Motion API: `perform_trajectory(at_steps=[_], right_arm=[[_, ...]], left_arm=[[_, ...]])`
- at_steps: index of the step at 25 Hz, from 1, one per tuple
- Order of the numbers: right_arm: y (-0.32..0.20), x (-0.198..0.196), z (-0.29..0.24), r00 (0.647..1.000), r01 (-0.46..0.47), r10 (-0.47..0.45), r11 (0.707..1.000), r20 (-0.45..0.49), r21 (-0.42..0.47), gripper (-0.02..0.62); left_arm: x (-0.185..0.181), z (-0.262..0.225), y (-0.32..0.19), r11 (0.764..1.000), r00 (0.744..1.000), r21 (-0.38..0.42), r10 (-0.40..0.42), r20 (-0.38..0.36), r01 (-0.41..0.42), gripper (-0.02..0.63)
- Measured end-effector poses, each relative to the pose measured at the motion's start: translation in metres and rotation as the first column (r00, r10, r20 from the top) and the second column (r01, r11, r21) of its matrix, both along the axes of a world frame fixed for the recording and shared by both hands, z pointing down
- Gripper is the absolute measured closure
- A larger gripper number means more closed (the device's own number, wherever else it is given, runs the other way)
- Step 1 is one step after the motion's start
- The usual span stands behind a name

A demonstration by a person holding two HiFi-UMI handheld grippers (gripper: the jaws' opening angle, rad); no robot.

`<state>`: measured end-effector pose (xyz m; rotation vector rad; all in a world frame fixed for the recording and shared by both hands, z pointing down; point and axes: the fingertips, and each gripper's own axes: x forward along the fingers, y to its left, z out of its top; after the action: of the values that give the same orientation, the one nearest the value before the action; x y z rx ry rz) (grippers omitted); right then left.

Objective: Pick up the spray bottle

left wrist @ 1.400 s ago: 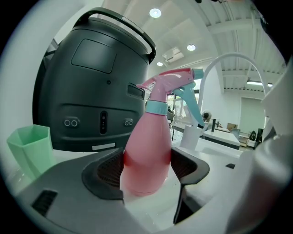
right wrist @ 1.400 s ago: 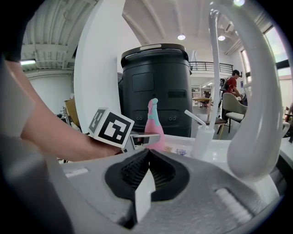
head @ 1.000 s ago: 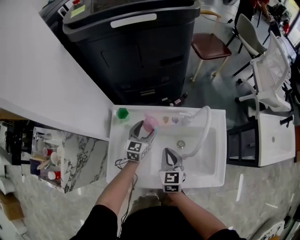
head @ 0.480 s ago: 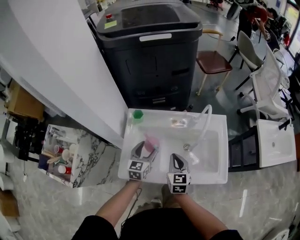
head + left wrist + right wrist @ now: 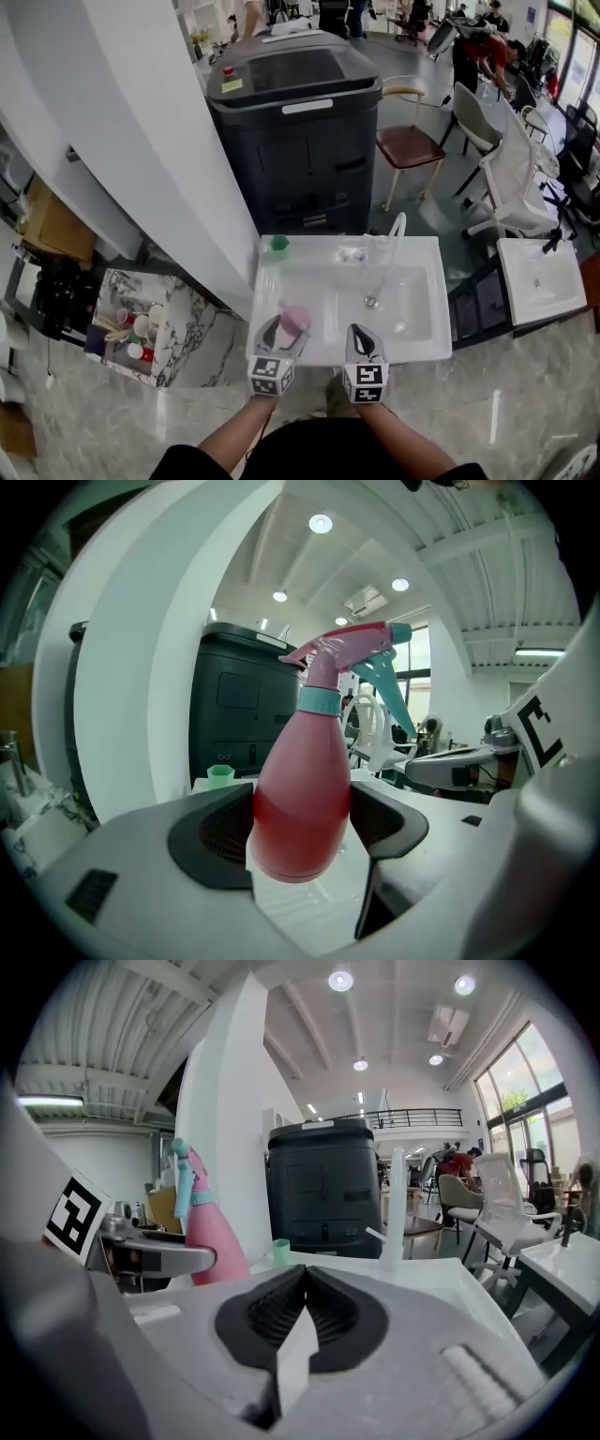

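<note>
A pink spray bottle (image 5: pixel 305 799) with a teal collar and trigger hangs upright above the sink, and my left gripper (image 5: pixel 300 832) is shut on its belly. From the head view the spray bottle (image 5: pixel 293 319) sits between the jaws of the left gripper (image 5: pixel 279 336) over the front left of the white sink (image 5: pixel 412 342). My right gripper (image 5: pixel 362 344) is beside it at the sink's front edge, with its jaws shut on nothing. From the right gripper view (image 5: pixel 302 1309) the spray bottle (image 5: pixel 208 1232) shows to the left.
A green cup (image 5: pixel 278 245) stands at the sink's back left corner. A white faucet (image 5: pixel 391 246) arches over the basin. Behind the sink is a large black machine (image 5: pixel 300 131). Chairs (image 5: pixel 497 178) and a second white sink (image 5: pixel 542 281) are to the right, a shelf of clutter (image 5: pixel 127 328) to the left.
The left gripper has carried the spray bottle toward me, from the back of the basin to its front edge. The right gripper drew back too, and the view has pulled away.
</note>
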<state>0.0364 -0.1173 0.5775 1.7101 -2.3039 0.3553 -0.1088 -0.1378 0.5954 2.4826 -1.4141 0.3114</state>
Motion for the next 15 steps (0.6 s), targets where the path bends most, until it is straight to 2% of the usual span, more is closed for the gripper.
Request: perform_trajectory(at_steps=[3,6,11,15], right_arm=[[0.018,0.011,-0.024,1.000,-0.004,0.005,0.999,-0.031,0.041,0.597],[0.038,0.014,-0.051,0.998,0.021,-0.017,0.997,-0.055,0.075,0.597],[0.066,0.011,-0.081,0.998,0.055,-0.054,0.995,-0.012,0.080,0.597],[0.082,0.017,-0.091,0.999,0.043,-0.044,0.997,0.017,0.070,0.597]], left_arm=[[-0.003,-0.028,0.018,0.999,1.000,0.042,0.004,0.021,-0.005,0.275],[0.000,-0.057,0.037,0.998,1.000,0.063,0.008,-0.014,-0.007,0.275],[0.002,-0.085,0.067,0.998,0.999,0.068,-0.002,-0.032,0.004,0.275],[0.000,-0.093,0.094,0.998,0.999,0.065,-0.010,-0.047,0.013,0.275]])
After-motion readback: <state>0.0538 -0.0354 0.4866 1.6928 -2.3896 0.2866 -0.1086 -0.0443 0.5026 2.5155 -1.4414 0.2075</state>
